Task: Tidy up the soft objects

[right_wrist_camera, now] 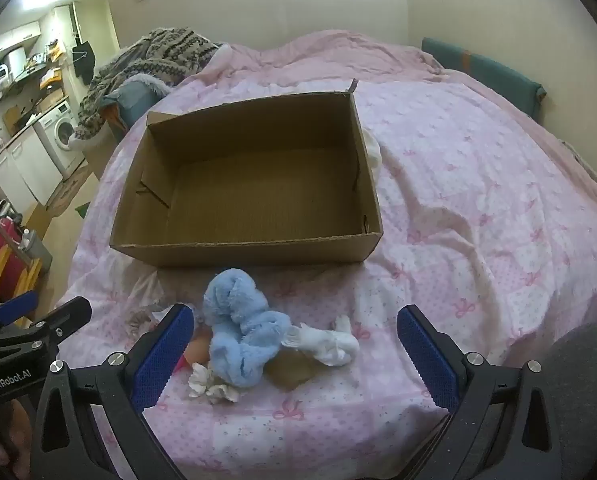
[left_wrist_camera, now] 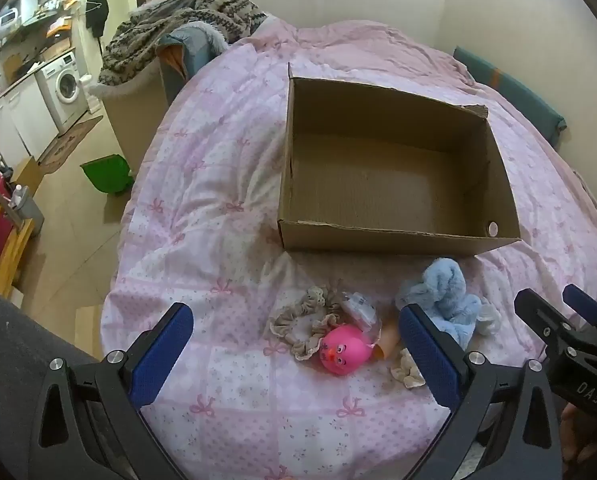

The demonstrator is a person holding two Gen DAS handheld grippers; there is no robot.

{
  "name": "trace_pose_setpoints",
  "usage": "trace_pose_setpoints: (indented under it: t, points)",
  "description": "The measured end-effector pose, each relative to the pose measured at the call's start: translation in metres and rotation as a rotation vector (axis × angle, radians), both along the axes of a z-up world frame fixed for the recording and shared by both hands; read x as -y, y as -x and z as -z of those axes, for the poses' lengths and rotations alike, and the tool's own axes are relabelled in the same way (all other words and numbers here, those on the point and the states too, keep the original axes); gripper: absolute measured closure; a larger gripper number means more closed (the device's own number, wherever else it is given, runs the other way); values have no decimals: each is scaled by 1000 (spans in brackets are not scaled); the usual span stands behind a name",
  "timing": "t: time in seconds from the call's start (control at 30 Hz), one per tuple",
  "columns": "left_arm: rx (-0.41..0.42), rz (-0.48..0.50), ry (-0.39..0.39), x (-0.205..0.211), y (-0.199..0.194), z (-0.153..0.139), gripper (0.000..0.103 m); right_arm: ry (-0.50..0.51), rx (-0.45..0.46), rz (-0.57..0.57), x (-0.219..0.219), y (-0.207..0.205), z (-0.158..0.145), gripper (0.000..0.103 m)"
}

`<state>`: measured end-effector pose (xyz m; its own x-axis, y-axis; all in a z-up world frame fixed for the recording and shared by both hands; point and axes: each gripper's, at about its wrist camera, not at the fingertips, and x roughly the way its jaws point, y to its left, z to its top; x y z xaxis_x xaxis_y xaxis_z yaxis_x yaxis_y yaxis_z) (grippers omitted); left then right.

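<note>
**Empty box, soft things waiting in front of it**

We hold both grippers above the near edge of the bed (left_wrist_camera: 218, 184), angled down, and each stands wide with nothing between its pads: the left gripper (left_wrist_camera: 296, 350) frames the pink squishy toy (left_wrist_camera: 344, 350) and the beige scrunchie (left_wrist_camera: 302, 322), the right gripper (right_wrist_camera: 296, 350) frames the blue plush (right_wrist_camera: 242, 340) and the white sock (right_wrist_camera: 330, 344). All of these lie in a loose heap just in front of the cardboard box (right_wrist_camera: 234, 250), which is bare inside. A small cream scrunchie (right_wrist_camera: 210, 386) sits at the plush's near side; something tan lies partly under the plush, and we cannot tell what it is.

We judge the first pick is still to come. To do it well, we take one item per gripper, lower straight onto its thickest part, and close until the fabric bunches. The plush touches the sock, so we should pinch it away from that contact, lift clear of the box wall, and release low over the floor
</note>
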<state>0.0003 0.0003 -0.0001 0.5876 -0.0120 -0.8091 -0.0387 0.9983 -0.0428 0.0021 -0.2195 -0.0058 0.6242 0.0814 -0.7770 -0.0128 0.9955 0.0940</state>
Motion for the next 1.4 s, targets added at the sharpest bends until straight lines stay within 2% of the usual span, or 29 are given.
trace_pose_setpoints:
  t: [1.4]
  points:
    - [0, -5, 9, -3, 2, 2, 0, 0, 3, 1, 1, 0, 1, 0]
